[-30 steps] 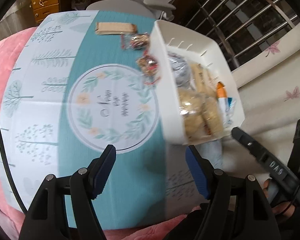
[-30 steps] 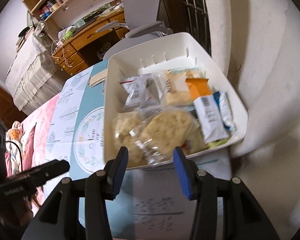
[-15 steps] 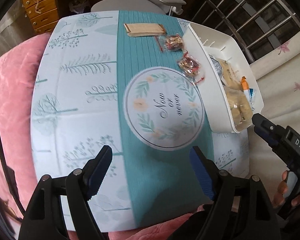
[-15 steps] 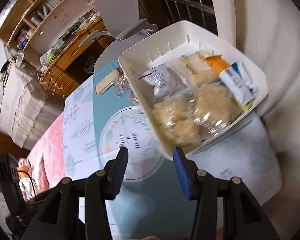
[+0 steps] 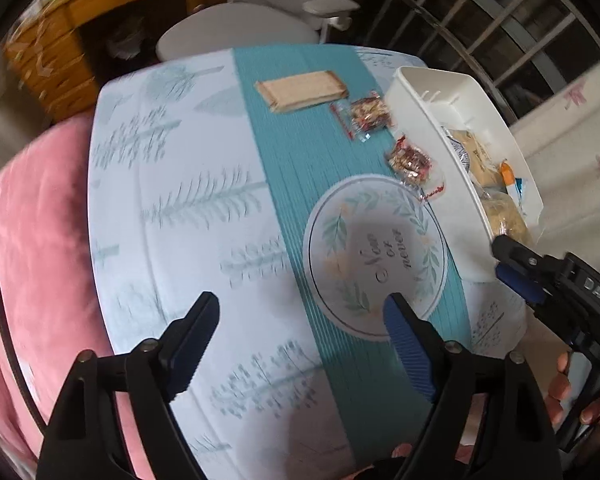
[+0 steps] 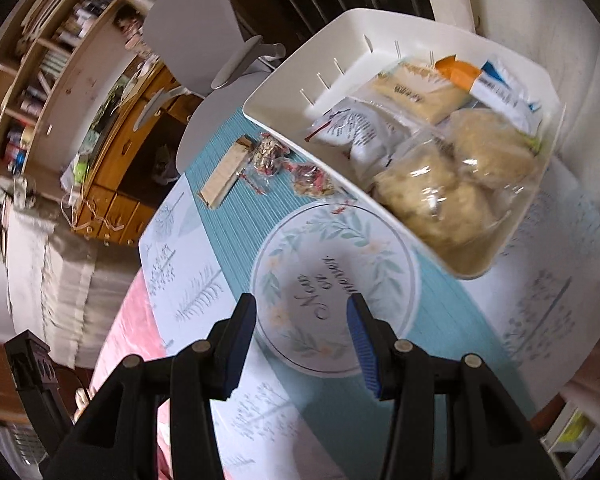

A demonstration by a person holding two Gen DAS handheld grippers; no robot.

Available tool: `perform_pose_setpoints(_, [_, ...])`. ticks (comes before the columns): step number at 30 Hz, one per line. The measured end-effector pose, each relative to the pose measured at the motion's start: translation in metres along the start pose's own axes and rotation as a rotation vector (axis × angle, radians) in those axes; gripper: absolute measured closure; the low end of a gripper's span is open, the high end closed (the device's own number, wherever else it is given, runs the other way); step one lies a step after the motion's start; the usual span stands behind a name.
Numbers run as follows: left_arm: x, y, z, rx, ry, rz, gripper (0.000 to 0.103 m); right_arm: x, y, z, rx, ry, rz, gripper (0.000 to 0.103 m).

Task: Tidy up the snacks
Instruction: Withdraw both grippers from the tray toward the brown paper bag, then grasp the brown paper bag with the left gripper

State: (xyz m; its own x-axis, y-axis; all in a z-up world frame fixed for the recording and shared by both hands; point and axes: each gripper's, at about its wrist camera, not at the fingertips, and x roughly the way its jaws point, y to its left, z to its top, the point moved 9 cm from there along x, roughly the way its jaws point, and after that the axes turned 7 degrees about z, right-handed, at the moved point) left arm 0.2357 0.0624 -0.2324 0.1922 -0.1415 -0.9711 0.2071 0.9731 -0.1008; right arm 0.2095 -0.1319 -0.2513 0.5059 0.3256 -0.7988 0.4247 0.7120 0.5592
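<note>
Left gripper (image 5: 300, 328), empty, has just been widening for the loose snacks (image 5: 370, 114); right gripper (image 6: 302, 324) part-open, empty, beside the bin (image 6: 380, 24)

White bin (image 6: 384, 26) holds snack packets (image 6: 432, 188); three snacks (image 5: 410, 158) lie beside it.

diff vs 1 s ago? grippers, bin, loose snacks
Both grippers have swung away from the white bin toward the middle of the cloth. The left gripper has just been opening its jaws, with nothing between them. The right gripper keeps the same gap, empty. Nothing was picked up or dropped. The bin, the wafer pack and the two candy packets lie where they were.
</note>
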Motion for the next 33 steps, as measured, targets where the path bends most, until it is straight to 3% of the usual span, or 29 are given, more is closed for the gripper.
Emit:
perform_pose_setpoints(8, [0.016, -0.006, 0.070, 0.220, -0.052, 0.085, 0.017, 0.048, 0.004, 0.013, 0.068, -0.066, -0.037, 0.048])
perform_pose_setpoints(15, [0.059, -0.001, 0.132, 0.266, -0.042, 0.103, 0.017, 0.092, -0.002, 0.027, 0.037, -0.159, -0.124, 0.044])
perform_pose_setpoints(21, [0.108, -0.008, 0.180, 0.373, -0.070, 0.104, 0.017, 0.128, -0.001, 0.035, -0.043, -0.204, -0.177, 0.040])
perform_pose_setpoints(28, [0.154, -0.025, 0.211, 0.561, -0.117, 0.113, 0.017, 0.140, -0.005, 0.039, -0.099, -0.254, -0.243, 0.039])
perform_pose_setpoints(33, [0.180, -0.030, 0.226, 0.584, -0.104, 0.130, 0.017, 0.142, -0.011, 0.042, -0.116, -0.287, -0.278, 0.039])
